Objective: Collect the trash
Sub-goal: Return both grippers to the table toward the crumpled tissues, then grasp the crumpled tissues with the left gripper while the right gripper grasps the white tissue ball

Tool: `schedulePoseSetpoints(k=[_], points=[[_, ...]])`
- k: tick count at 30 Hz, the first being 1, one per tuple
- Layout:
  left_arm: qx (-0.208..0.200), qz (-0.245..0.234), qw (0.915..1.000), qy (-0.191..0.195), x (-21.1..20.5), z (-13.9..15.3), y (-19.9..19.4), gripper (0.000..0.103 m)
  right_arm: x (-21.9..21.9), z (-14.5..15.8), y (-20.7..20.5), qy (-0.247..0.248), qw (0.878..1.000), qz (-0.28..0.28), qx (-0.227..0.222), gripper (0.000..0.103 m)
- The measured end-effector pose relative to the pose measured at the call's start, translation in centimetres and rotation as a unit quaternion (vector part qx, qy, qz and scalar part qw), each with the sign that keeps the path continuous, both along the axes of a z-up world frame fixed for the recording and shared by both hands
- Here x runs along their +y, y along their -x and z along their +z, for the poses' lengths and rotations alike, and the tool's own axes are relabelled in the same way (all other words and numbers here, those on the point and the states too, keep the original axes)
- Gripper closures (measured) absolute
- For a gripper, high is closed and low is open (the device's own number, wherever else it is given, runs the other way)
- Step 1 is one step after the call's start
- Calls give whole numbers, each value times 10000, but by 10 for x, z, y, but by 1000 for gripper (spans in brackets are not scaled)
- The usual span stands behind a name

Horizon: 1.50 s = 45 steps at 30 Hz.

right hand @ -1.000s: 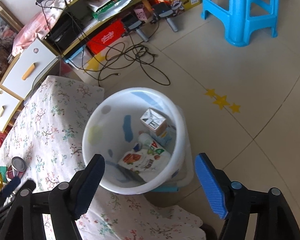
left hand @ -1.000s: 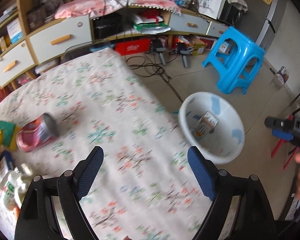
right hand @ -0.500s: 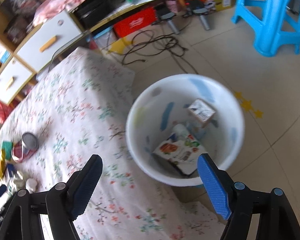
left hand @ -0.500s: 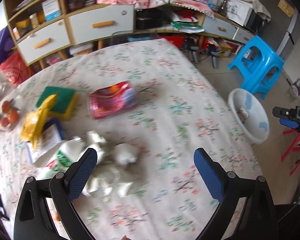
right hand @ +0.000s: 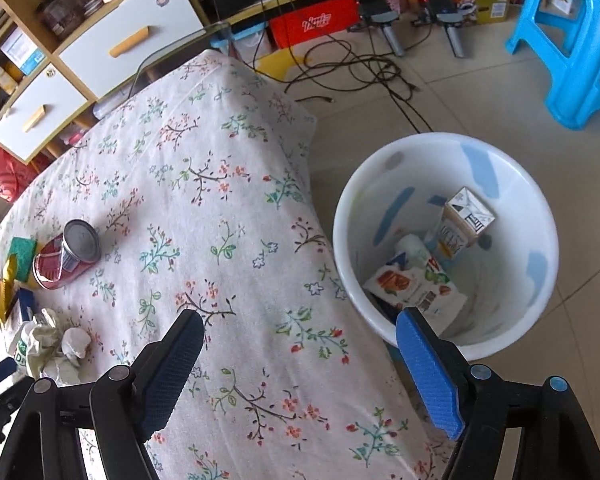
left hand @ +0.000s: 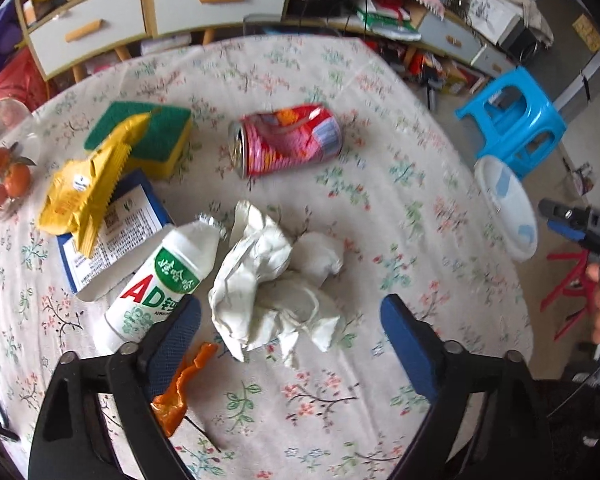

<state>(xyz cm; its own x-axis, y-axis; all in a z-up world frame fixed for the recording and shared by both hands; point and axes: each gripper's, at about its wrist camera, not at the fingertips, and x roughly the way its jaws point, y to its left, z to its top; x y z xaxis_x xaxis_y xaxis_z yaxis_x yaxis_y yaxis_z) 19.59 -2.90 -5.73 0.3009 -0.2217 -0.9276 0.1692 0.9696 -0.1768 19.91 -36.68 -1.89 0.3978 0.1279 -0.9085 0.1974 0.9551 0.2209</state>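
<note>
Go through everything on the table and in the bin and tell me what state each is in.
Left tongs: open, empty.
Right tongs: open, empty.
Red can: dented, on its side.
White bottle: lying down, uncapped.
Tissue wad: crumpled.
Bin: upright, partly filled.
Carton: inside bin.

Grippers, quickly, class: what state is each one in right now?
Left gripper: open, holding nothing, above the crumpled paper.
Right gripper: open, holding nothing.

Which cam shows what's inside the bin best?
Right wrist: it looks down into the bin, so the cartons and packets at its bottom show clearly. In the left wrist view the bin sits at the right edge beyond the table, seen at a shallow angle; only rim and inner wall show, no contents.
</note>
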Motion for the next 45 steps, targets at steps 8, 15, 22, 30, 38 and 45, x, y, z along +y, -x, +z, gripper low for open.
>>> schedulePoseSetpoints(k=[8, 15, 22, 30, 38, 45], points=[[209, -158, 9987, -438, -3, -24, -5, 58, 5, -2, -2, 10, 10000, -4, 48, 19], [-77, -109, 9997, -212, 5, -5, 2, 81, 23, -3, -8, -82, 9999, 84, 60, 19], [-499, 260, 9984, 50, 27, 24, 18, 81, 70, -7, -19, -119, 9989, 446, 103, 19], [-713, 732, 9946, 197, 68, 38, 39, 81, 149, -20, -30, -307, 9935, 1067, 245, 19], [-763, 1157, 9899, 306, 110, 39, 51, 81, 213, -41, -33, -250, 9870, 1529, 433, 19], [-661, 1326, 9882, 396, 128, 33, 57, 81, 248, -66, -36, 39, 9816, 1804, 632, 19]])
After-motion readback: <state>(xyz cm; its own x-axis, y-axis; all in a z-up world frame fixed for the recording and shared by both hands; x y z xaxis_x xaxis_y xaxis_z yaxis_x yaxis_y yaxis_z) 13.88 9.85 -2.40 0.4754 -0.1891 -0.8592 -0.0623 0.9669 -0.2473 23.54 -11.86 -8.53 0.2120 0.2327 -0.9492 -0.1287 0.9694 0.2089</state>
